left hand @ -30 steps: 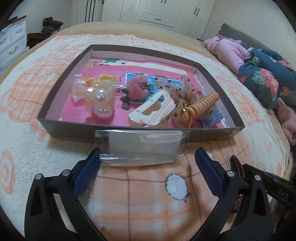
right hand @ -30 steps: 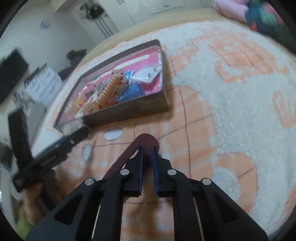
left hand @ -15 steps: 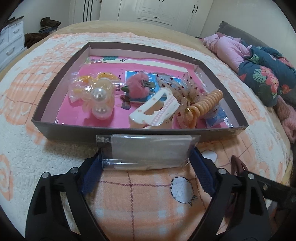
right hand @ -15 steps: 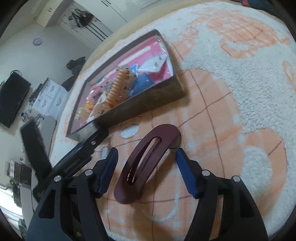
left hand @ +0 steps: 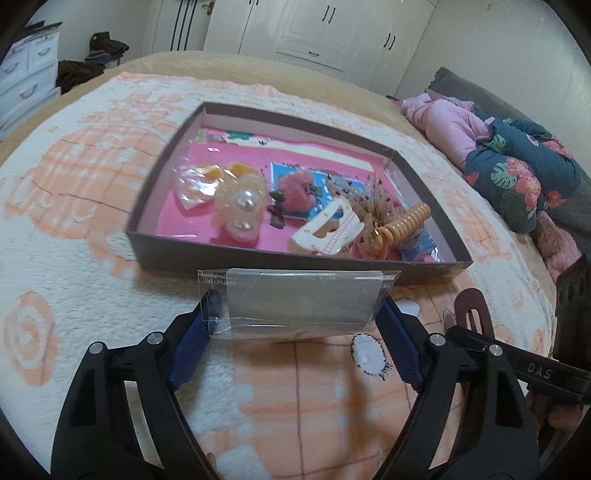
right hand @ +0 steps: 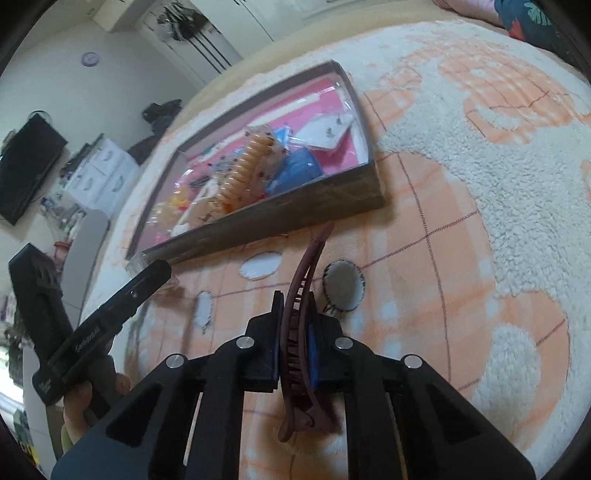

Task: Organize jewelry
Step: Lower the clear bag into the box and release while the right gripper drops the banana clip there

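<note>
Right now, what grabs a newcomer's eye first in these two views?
The shallow brown box on the orange-and-white blanket, pink inside and crowded with hair accessories: a pearl clip and an orange spiral hair tie. Just in front of it, the left hand-held gripper is closing on a clear plastic packet. The right hand-held gripper is shut on a maroon hair clip.

White wardrobes [left hand: 317, 33] line the far wall, a white drawer unit [left hand: 26, 74] left, a black television [right hand: 26, 170] wall-mounted.

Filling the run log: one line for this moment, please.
left gripper: closing on clear plastic packet | right gripper: shut on maroon hair clip | brown box: ahead
</note>
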Tool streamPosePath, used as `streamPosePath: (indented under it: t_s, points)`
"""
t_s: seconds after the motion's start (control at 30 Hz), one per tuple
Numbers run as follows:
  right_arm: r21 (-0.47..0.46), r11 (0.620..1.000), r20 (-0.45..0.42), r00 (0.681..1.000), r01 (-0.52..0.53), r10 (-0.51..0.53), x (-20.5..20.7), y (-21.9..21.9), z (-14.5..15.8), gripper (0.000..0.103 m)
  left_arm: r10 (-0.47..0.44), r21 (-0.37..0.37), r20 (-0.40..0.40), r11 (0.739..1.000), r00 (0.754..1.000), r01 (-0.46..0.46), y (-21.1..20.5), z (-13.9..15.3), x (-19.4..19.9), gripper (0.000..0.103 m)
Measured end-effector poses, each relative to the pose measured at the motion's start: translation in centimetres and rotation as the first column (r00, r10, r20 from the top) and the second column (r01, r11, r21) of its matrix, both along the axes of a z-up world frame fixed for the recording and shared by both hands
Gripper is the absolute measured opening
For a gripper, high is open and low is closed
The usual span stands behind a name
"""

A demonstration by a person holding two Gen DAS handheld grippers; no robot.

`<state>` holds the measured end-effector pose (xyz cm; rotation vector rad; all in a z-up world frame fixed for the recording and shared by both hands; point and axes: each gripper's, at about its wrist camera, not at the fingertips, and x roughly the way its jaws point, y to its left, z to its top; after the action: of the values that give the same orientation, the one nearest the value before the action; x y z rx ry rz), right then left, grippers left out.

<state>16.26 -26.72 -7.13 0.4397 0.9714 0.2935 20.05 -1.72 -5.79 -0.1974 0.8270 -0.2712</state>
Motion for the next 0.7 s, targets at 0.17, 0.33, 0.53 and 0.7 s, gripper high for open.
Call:
streamPosePath:
  t_s: [0.17, 0.33, 0.53, 0.7]
  points:
    - [-0.025, 0.999, 0.075, 0.997, -0.028, 0.03, -1.2, 0.3, 1.8, 0.011, 0.024, -0.011, 0.038, 1.0, 0.999, -0.024, 1.4, 1.5, -0.9, 0.074]
    - [-0.028, 0.999, 0.126, 0.991, -0.044, 0.047, -0.8, 0.8, 3.7, 0.011, 0.05, -0.017, 0.066, 0.999, 0.997, -0.049, 2.5, 2.6, -1.1, 0.074]
    - [-0.04, 0.997, 0.177, 0.982, -0.064, 0.07, 0.9, 1.5, 5.4, 0.011, 0.069, -0.022, 0.093, 0.998, 0.993, -0.067, 3.1, 3.7, -0.7, 0.074]
    - [-0.044, 0.996, 0.202, 0.976, -0.075, 0.083, 3.0, 2.1, 6.3, 0.011, 0.074, -0.022, 0.107, 0.997, 0.992, -0.072, 3.2, 4.3, 0.0, 0.074]
